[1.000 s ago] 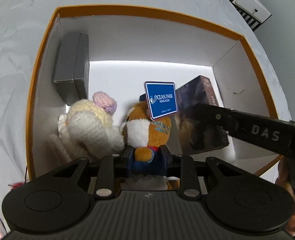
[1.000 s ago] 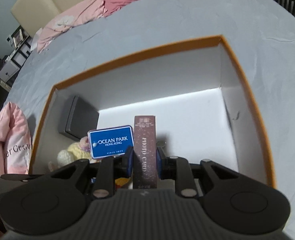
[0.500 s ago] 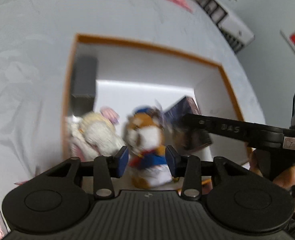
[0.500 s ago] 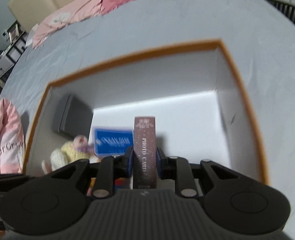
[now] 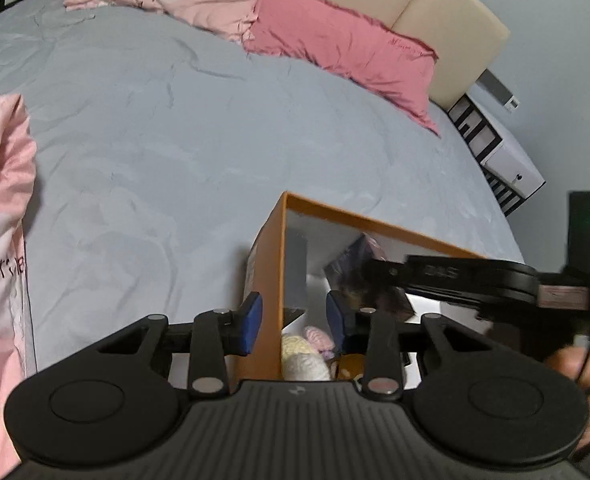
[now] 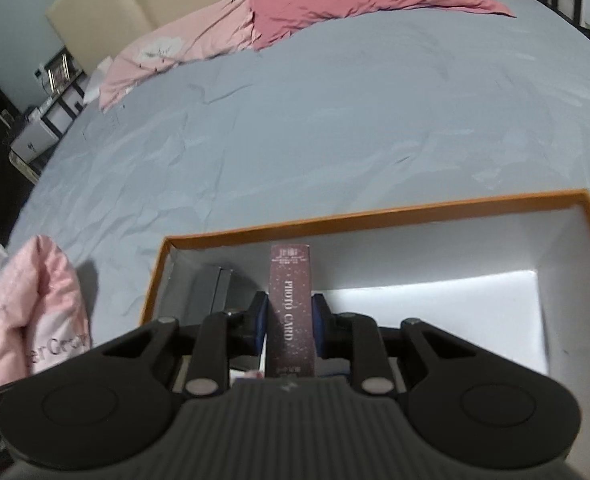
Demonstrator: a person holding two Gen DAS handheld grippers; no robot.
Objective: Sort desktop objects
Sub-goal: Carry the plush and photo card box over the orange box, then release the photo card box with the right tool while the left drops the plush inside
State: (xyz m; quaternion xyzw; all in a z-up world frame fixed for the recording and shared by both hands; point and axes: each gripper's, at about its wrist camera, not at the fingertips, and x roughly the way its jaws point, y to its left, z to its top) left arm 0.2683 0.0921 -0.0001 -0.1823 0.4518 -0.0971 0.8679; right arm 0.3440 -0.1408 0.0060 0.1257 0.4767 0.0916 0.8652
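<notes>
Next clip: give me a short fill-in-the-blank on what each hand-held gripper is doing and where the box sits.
1. The right hand-held gripper is shut on a dark box printed PHOTO ____.
2. The left hand-held gripper holds ____ between its fingers.
3. The open box has an ____ rim.
4. The open box rests on a ____ bedsheet.

Missing words: CARD; nothing; orange; grey

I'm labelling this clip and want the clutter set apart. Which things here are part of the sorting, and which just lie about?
Part of the job:
- orange box
- photo card box, clamped in the right gripper
- grey case
- knitted toy
- left gripper, holding nothing

Lying about:
- pink pillows
- grey bedsheet
- pink bag
</notes>
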